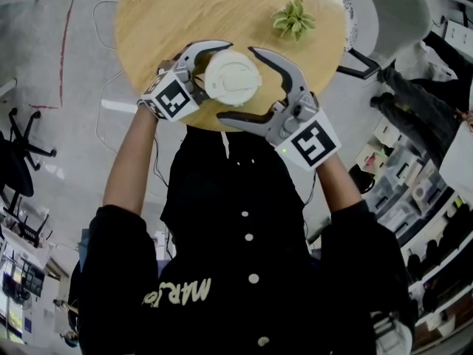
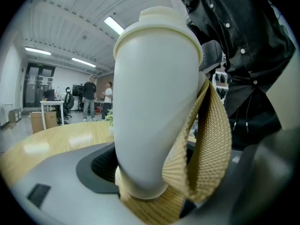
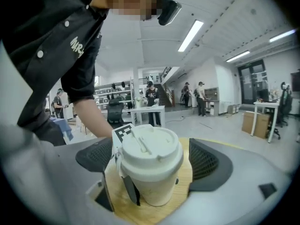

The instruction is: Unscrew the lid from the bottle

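A white bottle (image 2: 154, 102) with a tan woven strap (image 2: 208, 144) is held upright above the near edge of the table. My left gripper (image 1: 203, 69) is shut on its body, which fills the left gripper view between the jaws (image 2: 154, 172). The white lid (image 1: 233, 78) sits on top of the bottle. My right gripper (image 1: 240, 87) stands open around the lid, one jaw at the far side and one at the near side. In the right gripper view the lid (image 3: 149, 146) sits between the dark pads (image 3: 206, 161) with a gap on each side.
The round wooden table (image 1: 162, 13) carries a small green plant (image 1: 293, 17) at the far right. A grey chair (image 1: 392, 6) stands to the right of it and a black office chair (image 1: 18, 150) at the left. People stand by desks in the background.
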Motion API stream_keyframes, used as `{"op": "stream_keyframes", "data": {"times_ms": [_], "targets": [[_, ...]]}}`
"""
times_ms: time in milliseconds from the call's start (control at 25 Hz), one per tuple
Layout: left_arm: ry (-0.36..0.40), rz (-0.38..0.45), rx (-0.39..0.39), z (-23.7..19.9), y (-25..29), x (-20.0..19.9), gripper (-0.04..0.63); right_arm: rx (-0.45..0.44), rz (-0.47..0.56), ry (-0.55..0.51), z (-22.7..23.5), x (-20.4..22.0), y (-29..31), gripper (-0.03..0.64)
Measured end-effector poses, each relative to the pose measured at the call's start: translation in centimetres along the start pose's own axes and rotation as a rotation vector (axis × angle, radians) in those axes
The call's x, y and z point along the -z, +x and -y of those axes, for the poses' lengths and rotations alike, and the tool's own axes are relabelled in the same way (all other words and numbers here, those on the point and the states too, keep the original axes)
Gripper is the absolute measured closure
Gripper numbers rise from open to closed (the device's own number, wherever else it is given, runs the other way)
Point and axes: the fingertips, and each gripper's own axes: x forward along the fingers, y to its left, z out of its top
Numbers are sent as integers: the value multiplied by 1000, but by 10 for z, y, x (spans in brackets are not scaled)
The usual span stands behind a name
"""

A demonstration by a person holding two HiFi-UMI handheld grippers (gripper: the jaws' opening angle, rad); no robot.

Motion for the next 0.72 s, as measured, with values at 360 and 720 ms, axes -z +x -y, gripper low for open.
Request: {"op": "stream_keyframes", "data": {"times_ms": [360,720], "targets": [[-1,1,1,-1,0,-1,222,-55,-8,-72,0,5,4,186],[0,2,-4,-1,0,-1,222,-491,-56,-155,-9,7,3,186]]}}
